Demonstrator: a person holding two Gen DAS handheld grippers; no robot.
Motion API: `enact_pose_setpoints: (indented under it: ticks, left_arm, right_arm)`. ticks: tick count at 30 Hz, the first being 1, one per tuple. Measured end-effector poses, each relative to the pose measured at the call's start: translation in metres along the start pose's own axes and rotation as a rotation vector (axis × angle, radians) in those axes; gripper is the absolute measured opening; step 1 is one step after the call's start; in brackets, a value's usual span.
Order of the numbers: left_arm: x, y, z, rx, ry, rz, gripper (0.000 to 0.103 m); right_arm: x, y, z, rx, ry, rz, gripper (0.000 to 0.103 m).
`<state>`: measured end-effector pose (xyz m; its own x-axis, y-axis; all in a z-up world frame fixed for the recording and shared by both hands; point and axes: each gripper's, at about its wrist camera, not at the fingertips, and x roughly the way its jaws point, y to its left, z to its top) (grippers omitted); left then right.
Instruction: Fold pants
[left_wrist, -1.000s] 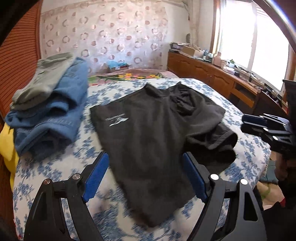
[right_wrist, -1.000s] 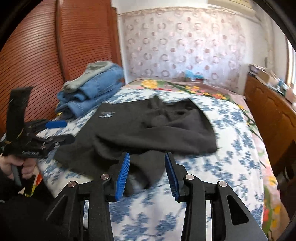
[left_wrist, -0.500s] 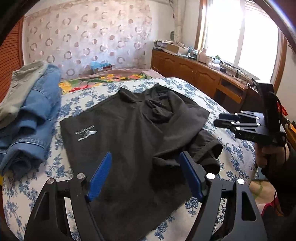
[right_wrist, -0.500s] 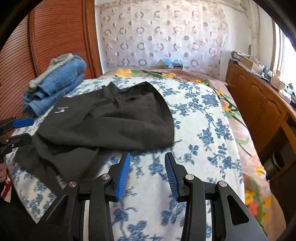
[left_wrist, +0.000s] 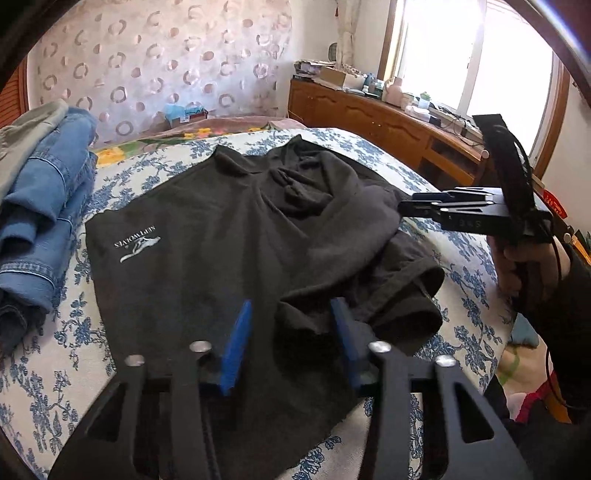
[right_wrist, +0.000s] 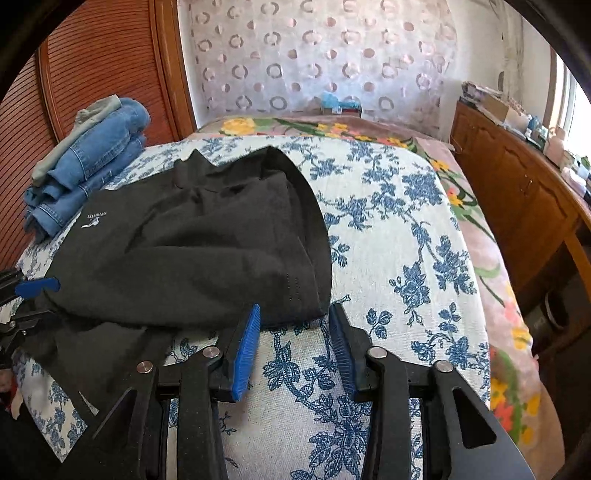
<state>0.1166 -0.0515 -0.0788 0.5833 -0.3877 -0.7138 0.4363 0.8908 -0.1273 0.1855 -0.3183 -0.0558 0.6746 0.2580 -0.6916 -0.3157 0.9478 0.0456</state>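
Both grippers have closed in on the pants (left_wrist: 229, 236): left gripper (left_wrist: 291, 321) narrowing over a lower-centre fold, right gripper (right_wrist: 293, 321) narrowing at the hem, neither pinching yet, so grasping looks imminent

The left tool (left_wrist: 291, 314) is pitched downward, its two blue pads (left_wrist: 236, 343) set apart, and its jaws are closing; dark cloth is seen between the pads, though contact with them cannot be made out. The right tool (right_wrist: 293, 321) is likewise tilted down, its jaws closing, with nothing pinched between its pads (right_wrist: 245, 350). In the left wrist view the right tool is gripped by a hand (left_wrist: 524, 266) in a dark sleeve (left_wrist: 565, 295), its fingers held level.
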Motion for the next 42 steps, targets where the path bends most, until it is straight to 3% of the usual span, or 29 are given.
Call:
enact_pose_setpoints:
  ticks: [5,8,12,27,34,40,42]
  left_arm:
    - [-0.002,-0.005,-0.001,0.010,-0.008,-0.018,0.029]
    - [-0.004,-0.007,-0.001,0.017,-0.018,-0.029,0.018]
    - [-0.012,-0.007,0.000,0.014,-0.038,-0.026,0.011]
    - [-0.075,0.003,-0.020,-0.051,-0.145,-0.021,0.010]
    - [-0.080,0.024,-0.039,-0.114,-0.135,0.010,0.010]
    - [-0.075,0.039,-0.054,-0.153,-0.101,0.025,0.010]
    - [-0.071,0.040,-0.056,-0.157,-0.086,0.024,0.010]
  right_arm:
    - [0.002,-0.001,0.003,-0.001,0.005,0.023,0.012]
    - [0.002,0.002,0.004,-0.026,0.001,0.019,0.008]
    - [-0.005,0.005,0.009,-0.034,-0.027,0.038,0.007]
    - [-0.034,0.061,0.056,-0.155,-0.179,0.109,0.007]
    - [-0.020,0.088,0.070,-0.197,-0.183,0.156,0.007]
    - [0.006,0.106,0.078,-0.206,-0.134,0.179,0.008]
    - [0.010,0.106,0.077,-0.197,-0.120,0.181,0.012]
